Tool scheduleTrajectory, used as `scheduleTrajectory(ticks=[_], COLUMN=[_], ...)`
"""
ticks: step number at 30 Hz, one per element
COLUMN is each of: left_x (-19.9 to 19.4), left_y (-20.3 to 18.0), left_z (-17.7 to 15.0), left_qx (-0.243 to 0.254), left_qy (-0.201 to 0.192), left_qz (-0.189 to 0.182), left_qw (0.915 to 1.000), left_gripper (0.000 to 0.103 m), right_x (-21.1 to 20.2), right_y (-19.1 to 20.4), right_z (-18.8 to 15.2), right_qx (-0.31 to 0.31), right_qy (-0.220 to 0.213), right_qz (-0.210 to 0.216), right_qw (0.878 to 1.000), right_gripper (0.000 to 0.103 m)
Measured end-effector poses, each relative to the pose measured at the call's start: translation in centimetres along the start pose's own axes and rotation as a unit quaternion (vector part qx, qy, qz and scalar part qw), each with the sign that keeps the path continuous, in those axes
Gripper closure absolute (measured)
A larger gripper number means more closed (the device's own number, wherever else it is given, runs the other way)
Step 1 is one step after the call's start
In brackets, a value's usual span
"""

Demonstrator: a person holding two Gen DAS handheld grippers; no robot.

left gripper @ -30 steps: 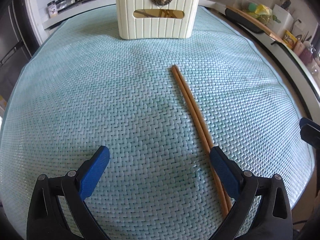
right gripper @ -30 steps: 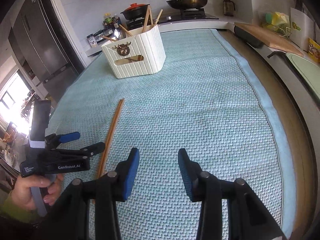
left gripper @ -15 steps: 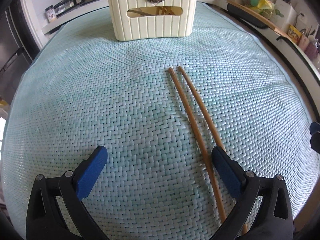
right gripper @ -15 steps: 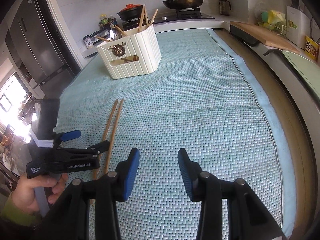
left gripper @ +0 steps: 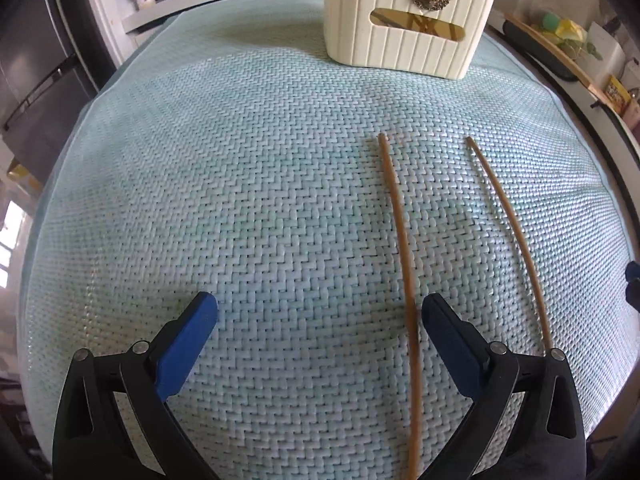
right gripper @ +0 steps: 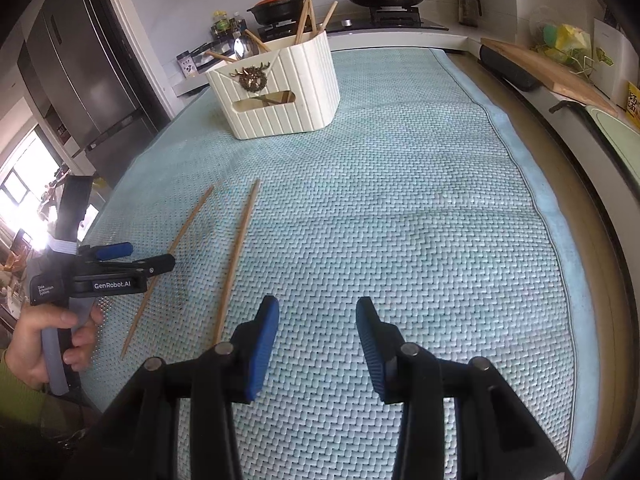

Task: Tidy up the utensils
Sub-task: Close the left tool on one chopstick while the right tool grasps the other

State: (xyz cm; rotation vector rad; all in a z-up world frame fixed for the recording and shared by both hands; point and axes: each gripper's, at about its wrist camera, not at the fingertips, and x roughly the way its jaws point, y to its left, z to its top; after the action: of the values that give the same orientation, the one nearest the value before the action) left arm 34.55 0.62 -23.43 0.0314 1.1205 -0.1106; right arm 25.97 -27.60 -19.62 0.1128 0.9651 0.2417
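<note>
- Since a second ago the two chopsticks, which lay pressed together as a pair, have come apart: one chopstick (left gripper: 404, 264) now lies between the fingers of the left gripper (left gripper: 320, 320), and the other chopstick (left gripper: 516, 240) lies outside it, to the right of the right-hand finger.
- Over the same second the left gripper's view has slid sideways, so the utensil holder (left gripper: 408, 36) now sits toward the upper right instead of the top centre.
- Left gripper: released, its blue pads spread wide over the woven mat (left gripper: 240, 200), clamping nothing. The nearer chopstick passes just beside the inner edge of the right pad; whether it touches cannot be told.
- Right gripper (right gripper: 316, 336): also released, jaws partly apart with only bare mat (right gripper: 400, 220) between them; it hovers in much the same place as before.
- From the right wrist view, both chopsticks (right gripper: 236, 256) (right gripper: 172, 248) lie flat on the mat to the left of the right gripper, spread in a narrow V with their far tips pointing toward the holder (right gripper: 280, 96).
- A hand (right gripper: 44, 340) at the lower left grips the handle of the left gripper (right gripper: 124, 260), whose fingers reach over the outer chopstick.
- The cream ribbed holder stands upright at the far end of the worktop, already carrying several wooden utensils and a spoon.
</note>
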Motion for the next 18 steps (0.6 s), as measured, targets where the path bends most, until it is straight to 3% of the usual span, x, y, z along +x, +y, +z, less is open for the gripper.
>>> scheduleTrajectory(ticks=[4, 13, 15, 18], left_x=[-0.3, 1.4, 1.5, 1.5], left_y=[-0.1, 1.0, 1.5, 2.1], left_z=[0.7, 3.2, 3.7, 4.5], left_qx=[0.008, 0.006, 0.004, 0.011], left_qy=[-0.004, 0.001, 0.001, 0.01], left_qz=[-0.024, -0.025, -0.032, -0.045], left_qw=[0.9997, 0.9997, 0.9995, 0.9989], left_gripper=[0.001, 0.002, 0.004, 0.015], right_x=[1.2, 5.6, 6.9, 9.2], right_y=[1.1, 4.6, 5.4, 6.7], right_z=[1.5, 5.2, 6.0, 7.2], right_qx=[-0.011, -0.072, -0.077, -0.09], right_qy=[0.012, 0.043, 0.053, 0.072], right_qz=[0.02, 0.031, 0.037, 0.039], right_qw=[1.0, 0.996, 0.995, 0.993], right_gripper=[0.062, 0.062, 0.062, 0.062])
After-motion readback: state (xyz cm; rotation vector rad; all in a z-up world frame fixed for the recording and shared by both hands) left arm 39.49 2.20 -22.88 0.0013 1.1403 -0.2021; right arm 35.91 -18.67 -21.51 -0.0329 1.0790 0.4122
